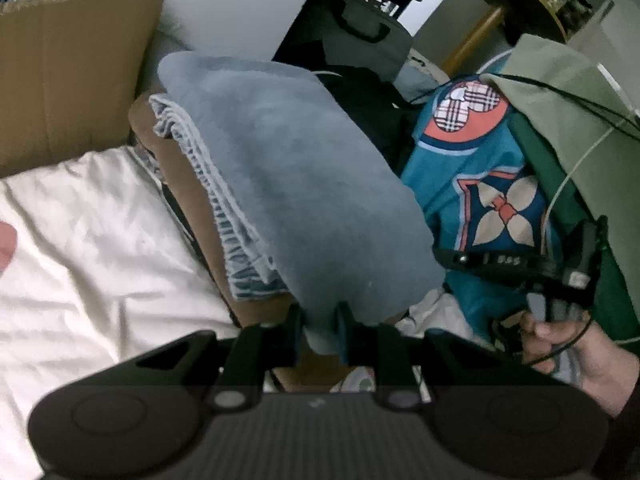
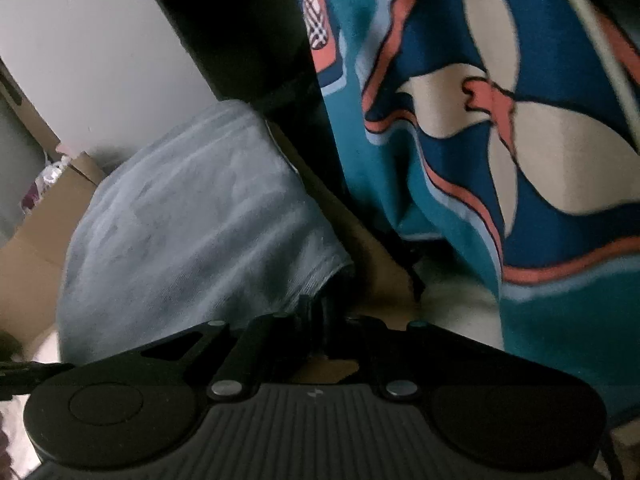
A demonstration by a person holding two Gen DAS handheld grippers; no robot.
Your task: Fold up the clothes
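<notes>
My left gripper pinches the near edge of the soft grey-blue folded cloth atop the brown pile; my right gripper clamps its corner. Uneven pulling could unravel it.

The folded cloth lies on top of a stack of clothes, its near corner between the left gripper fingers. Left of the stack lies the sheet, with a cardboard box behind it. Right of the stack hangs a patterned garment (the right gripper touches the cloth's right corner).
</notes>
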